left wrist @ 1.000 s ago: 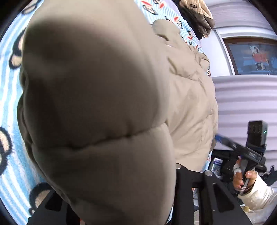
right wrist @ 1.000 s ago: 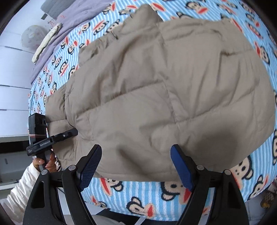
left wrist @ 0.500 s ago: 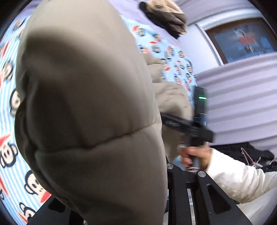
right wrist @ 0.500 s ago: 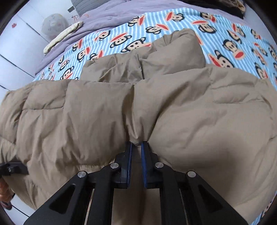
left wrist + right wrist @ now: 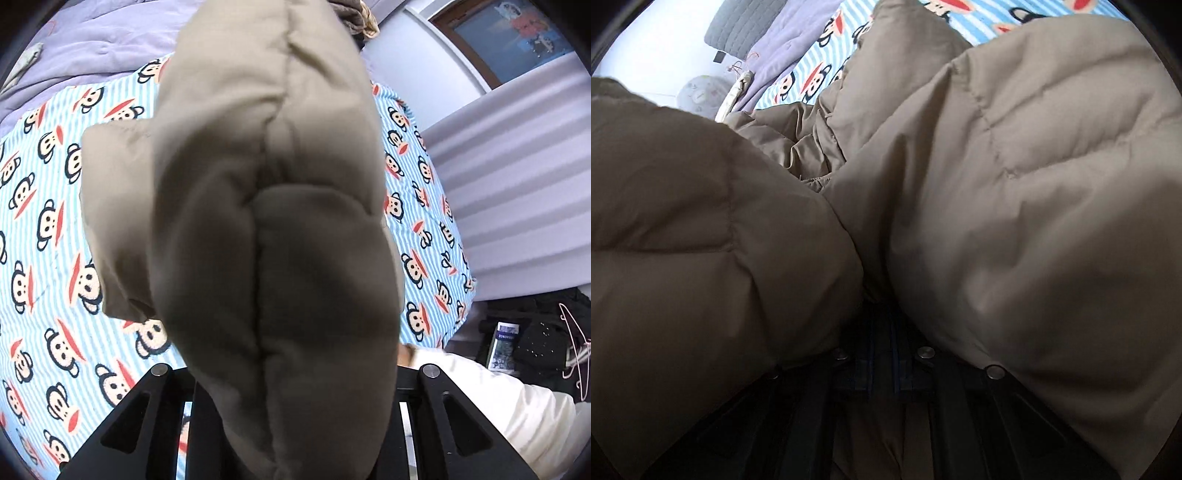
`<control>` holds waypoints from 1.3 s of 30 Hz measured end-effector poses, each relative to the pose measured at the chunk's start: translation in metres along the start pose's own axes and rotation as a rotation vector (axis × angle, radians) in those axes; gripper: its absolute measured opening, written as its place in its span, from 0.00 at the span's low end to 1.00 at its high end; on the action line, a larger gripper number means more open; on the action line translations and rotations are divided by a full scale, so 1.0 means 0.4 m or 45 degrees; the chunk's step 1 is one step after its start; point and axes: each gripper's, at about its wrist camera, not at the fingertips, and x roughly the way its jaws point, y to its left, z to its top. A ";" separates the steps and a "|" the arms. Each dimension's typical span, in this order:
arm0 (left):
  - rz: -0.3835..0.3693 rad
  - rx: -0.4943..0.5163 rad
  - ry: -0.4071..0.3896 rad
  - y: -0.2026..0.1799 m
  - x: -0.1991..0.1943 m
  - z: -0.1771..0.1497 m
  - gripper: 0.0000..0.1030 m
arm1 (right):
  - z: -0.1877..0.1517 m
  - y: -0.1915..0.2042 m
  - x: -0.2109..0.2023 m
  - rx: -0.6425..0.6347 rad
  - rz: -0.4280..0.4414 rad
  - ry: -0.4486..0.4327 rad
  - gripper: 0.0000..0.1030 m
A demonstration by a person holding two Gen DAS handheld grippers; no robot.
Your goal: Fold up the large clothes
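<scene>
A tan quilted puffer jacket (image 5: 266,206) lies on a bed and bulges up in front of both cameras. In the left wrist view its padded edge covers my left gripper (image 5: 291,402), whose fingertips are hidden under the fabric; the jacket is bunched between the jaws. In the right wrist view the jacket (image 5: 1015,206) fills the frame, and my right gripper (image 5: 882,350) is shut on a pinched fold of it, the blue pads close together in shadow.
The bed has a blue striped monkey-print sheet (image 5: 55,258) and a lilac quilt (image 5: 92,40) at the far end. A white wall and a dark clutter pile (image 5: 535,339) are to the right. My white sleeve (image 5: 498,402) is close by.
My right gripper closed on the jacket's edge and lifted it, so fabric now fills its view. My left gripper swung round with its held part, raising it over the bed.
</scene>
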 end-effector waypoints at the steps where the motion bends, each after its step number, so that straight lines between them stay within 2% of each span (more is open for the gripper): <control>1: 0.013 -0.006 0.006 -0.002 0.000 -0.010 0.25 | 0.001 -0.007 -0.020 0.004 0.013 0.000 0.07; 3: 0.037 -0.006 0.023 -0.016 0.016 -0.014 0.28 | -0.003 -0.021 -0.080 -0.010 0.025 -0.022 0.07; 4: 0.036 -0.006 0.030 -0.026 0.045 0.025 0.33 | -0.006 -0.028 -0.110 -0.019 0.017 -0.036 0.08; 7: -0.006 -0.004 0.038 -0.059 0.067 0.047 0.50 | -0.017 -0.066 -0.214 -0.019 -0.006 -0.098 0.08; 9: -0.014 0.007 0.034 -0.066 0.111 0.083 0.51 | -0.030 -0.103 -0.277 0.010 -0.029 -0.135 0.11; 10: -0.024 0.030 0.038 -0.089 0.144 0.088 0.51 | -0.038 -0.123 -0.305 0.028 -0.040 -0.153 0.18; 11: -0.039 0.047 0.047 -0.110 0.171 0.093 0.51 | -0.048 -0.141 -0.333 0.046 -0.050 -0.173 0.32; 12: -0.058 0.060 0.064 -0.151 0.218 0.085 0.54 | -0.060 -0.158 -0.359 0.060 -0.061 -0.194 0.40; 13: -0.090 0.067 0.087 -0.146 0.232 0.093 0.62 | -0.073 -0.174 -0.386 0.071 -0.072 -0.218 0.54; 15: -0.128 0.088 0.126 -0.163 0.278 0.111 0.72 | -0.094 -0.214 -0.438 0.101 -0.113 -0.252 0.56; 18: -0.092 0.156 0.161 -0.222 0.346 0.113 0.72 | -0.136 -0.269 -0.499 0.159 -0.137 -0.285 0.58; 20: -0.093 0.161 0.168 -0.257 0.381 0.118 0.72 | -0.171 -0.292 -0.541 0.163 -0.190 -0.302 0.69; 23: -0.118 0.139 0.179 -0.279 0.410 0.143 0.72 | -0.221 -0.292 -0.589 0.118 -0.206 -0.320 0.79; 25: -0.117 0.129 0.198 -0.294 0.436 0.184 0.72 | -0.257 -0.290 -0.610 0.084 -0.156 -0.315 0.80; 30: -0.081 0.140 0.203 -0.325 0.463 0.203 0.72 | -0.313 -0.227 -0.588 -0.057 -0.020 -0.245 0.82; 34: -0.047 0.161 0.168 -0.338 0.470 0.218 0.72 | -0.317 -0.168 -0.515 -0.124 -0.005 -0.214 0.82; 37: -0.010 0.172 0.107 -0.341 0.432 0.218 0.72 | -0.297 -0.167 -0.482 -0.075 -0.055 -0.260 0.82; 38: 0.012 0.181 0.076 -0.339 0.411 0.217 0.72 | -0.289 -0.175 -0.476 -0.047 -0.107 -0.273 0.74; 39: 0.041 0.190 0.034 -0.333 0.385 0.216 0.72 | -0.281 -0.186 -0.472 -0.032 -0.153 -0.283 0.60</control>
